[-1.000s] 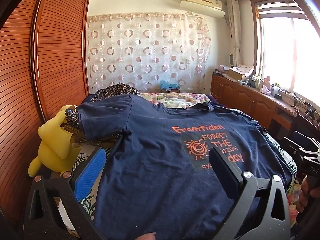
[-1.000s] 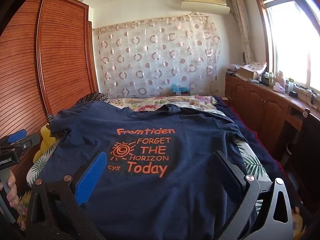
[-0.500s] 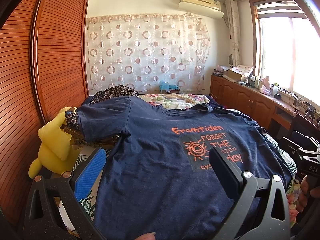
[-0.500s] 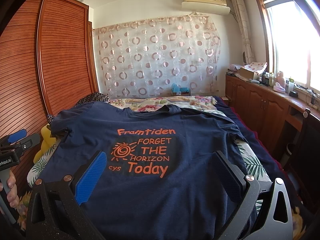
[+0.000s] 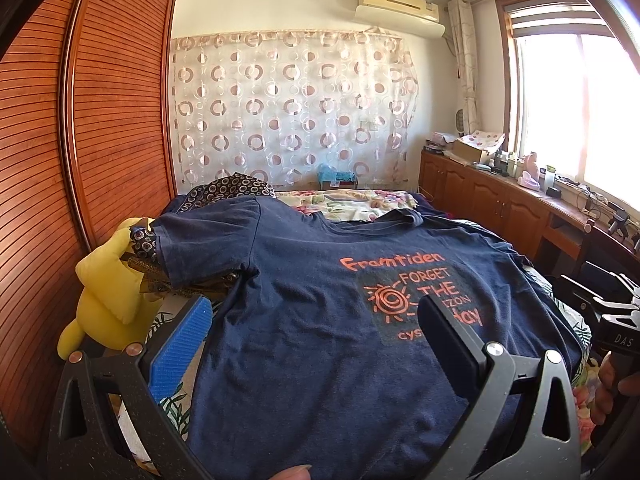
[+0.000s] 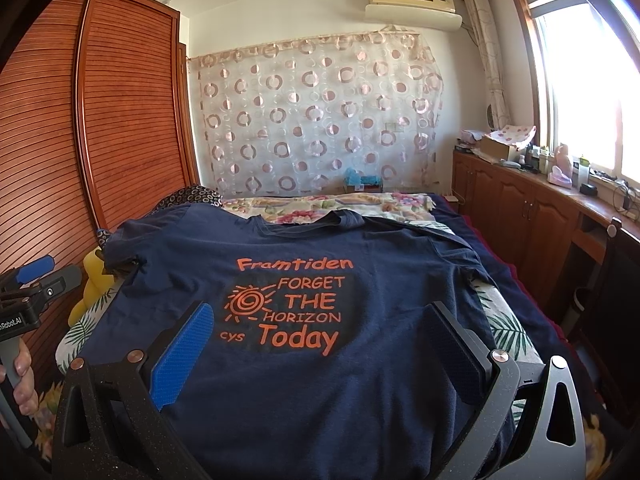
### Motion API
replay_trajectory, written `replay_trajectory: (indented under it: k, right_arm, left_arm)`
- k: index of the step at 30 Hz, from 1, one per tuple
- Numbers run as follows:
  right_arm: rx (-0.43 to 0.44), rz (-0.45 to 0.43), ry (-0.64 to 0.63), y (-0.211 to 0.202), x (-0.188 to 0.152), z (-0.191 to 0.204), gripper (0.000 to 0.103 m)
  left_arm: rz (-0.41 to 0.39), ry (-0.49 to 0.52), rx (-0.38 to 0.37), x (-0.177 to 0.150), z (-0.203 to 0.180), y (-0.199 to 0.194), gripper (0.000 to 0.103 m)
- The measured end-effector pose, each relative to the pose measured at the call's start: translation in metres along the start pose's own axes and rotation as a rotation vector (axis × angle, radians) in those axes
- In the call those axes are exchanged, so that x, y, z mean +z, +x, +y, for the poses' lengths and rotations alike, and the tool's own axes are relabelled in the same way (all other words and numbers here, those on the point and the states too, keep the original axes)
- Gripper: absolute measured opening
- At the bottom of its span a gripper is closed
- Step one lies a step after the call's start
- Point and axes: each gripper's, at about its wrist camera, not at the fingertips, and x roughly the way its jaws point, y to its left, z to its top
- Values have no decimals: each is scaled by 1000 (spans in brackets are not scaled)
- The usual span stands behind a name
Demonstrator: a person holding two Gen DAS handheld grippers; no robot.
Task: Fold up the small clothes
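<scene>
A navy shirt [image 6: 320,380] lies flat on the bed [image 6: 504,324]; both grippers [image 5: 316,312] [image 6: 320,320] gape empty. Only the left view shows the yellow toy [image 5: 108,292] fully.

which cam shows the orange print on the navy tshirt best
The right wrist view: the orange print on the navy cotton t-shirt reads whole. In the left wrist view the open left gripper covers part of it.

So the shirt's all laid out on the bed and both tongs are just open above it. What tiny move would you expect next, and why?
Probably the left tongs go down to the left sleeve and pinch its edge. The navy T-shirt lies spread flat, print up, with nothing folded yet. Both tongs are open and empty, and that sleeve sticks out over the yellow plush toy, so it likely folds inward first.
</scene>
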Motion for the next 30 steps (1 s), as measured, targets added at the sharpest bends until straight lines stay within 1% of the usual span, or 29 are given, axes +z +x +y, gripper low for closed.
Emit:
replay_trajectory:
  k: [3,30]
  right_arm:
    - [-1,0,0,0,0,0,103]
    - [0,-1,0,0,0,1,103]
  left_arm:
    - [0,0,0,9,-9,-3,103]
    - [-7,5,2,7,-7,-4,103]
